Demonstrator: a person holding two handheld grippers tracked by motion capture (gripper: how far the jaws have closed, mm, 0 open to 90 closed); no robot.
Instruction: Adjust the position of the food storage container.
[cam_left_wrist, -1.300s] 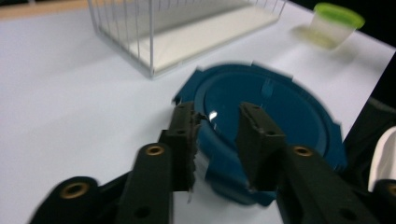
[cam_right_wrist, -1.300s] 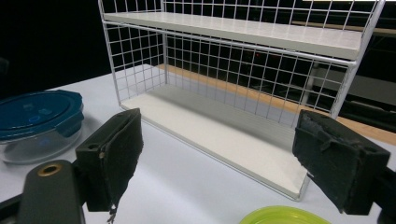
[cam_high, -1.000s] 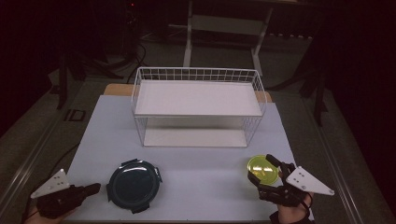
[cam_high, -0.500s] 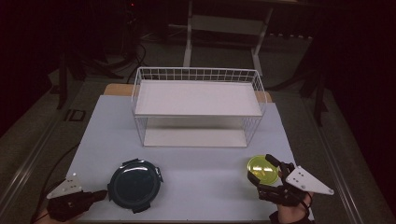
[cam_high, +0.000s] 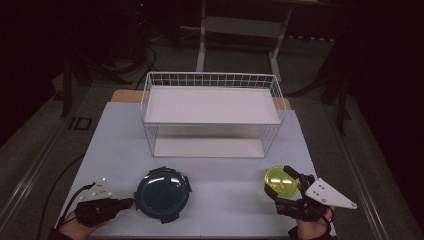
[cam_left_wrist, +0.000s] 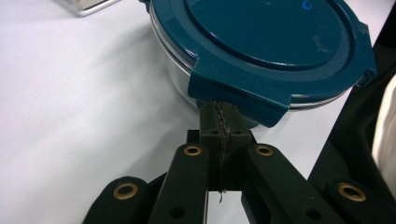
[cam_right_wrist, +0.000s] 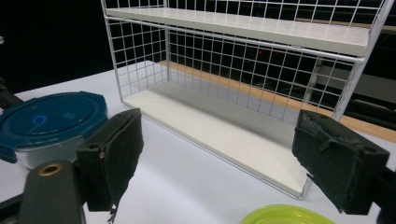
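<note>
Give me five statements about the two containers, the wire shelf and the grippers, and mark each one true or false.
1. The blue-lidded container sits on the shelf's upper board. False: it stands on the table, in front of the wire shelf.
2. The left gripper is shut, its tip under a lid tab. True.
3. The right gripper is clamped on the yellow-green container. False: its fingers stand wide apart.
4. Both shelf boards are bare. True.
5. The yellow-green container lies left of the blue-lidded container in the high view. False: it lies to the right.
</note>
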